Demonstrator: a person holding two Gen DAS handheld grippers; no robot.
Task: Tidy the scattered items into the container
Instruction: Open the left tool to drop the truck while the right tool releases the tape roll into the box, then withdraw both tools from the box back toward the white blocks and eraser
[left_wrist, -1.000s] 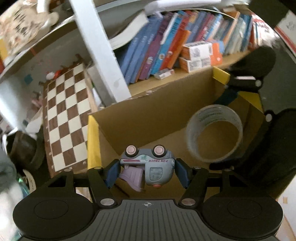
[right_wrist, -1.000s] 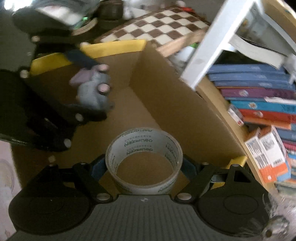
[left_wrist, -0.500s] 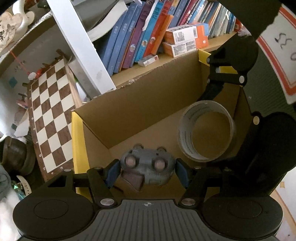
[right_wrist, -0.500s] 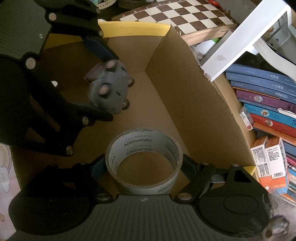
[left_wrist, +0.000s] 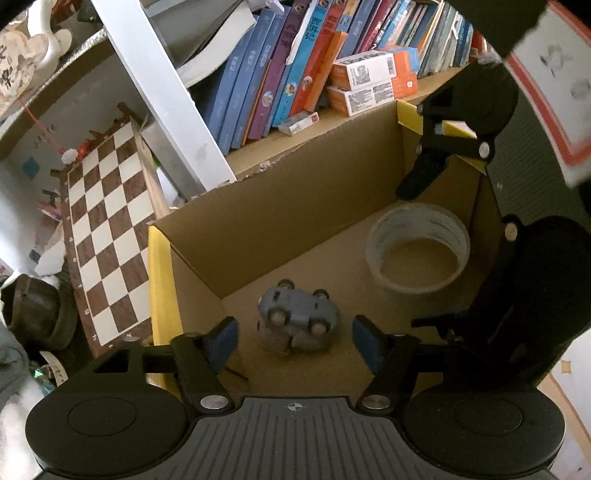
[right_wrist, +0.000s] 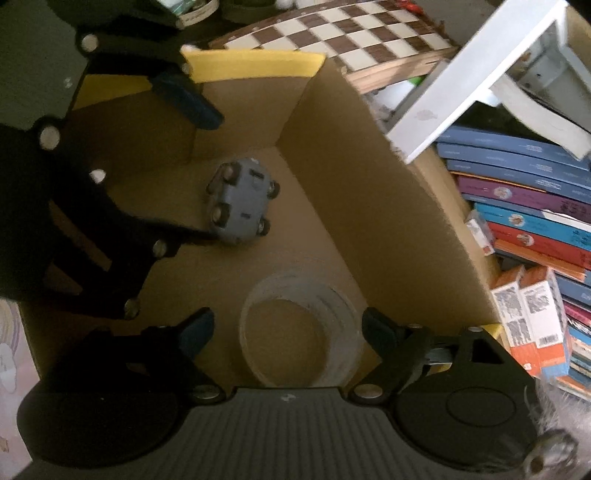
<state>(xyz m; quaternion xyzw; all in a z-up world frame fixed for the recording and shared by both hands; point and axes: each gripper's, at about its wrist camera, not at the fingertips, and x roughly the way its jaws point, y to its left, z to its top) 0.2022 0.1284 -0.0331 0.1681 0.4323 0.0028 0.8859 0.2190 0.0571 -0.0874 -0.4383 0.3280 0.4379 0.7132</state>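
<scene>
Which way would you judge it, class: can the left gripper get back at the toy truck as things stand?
Probably yes. The left gripper is open right above the toy truck, which lies wheels-up on the floor of the cardboard box; nothing sits between them.

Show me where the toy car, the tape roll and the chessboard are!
toy car (left_wrist: 297, 321): left wrist view, its underside.
tape roll (left_wrist: 417, 249): left wrist view, its white rim.
chessboard (left_wrist: 107, 236): left wrist view, its checkered face.

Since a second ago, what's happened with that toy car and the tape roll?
Both were let go. The left gripper opened and the toy car dropped wheels-up onto the floor of the box. The right gripper opened too, and the tape roll fell flat beneath it. The box, chessboard and books stayed put.
</scene>
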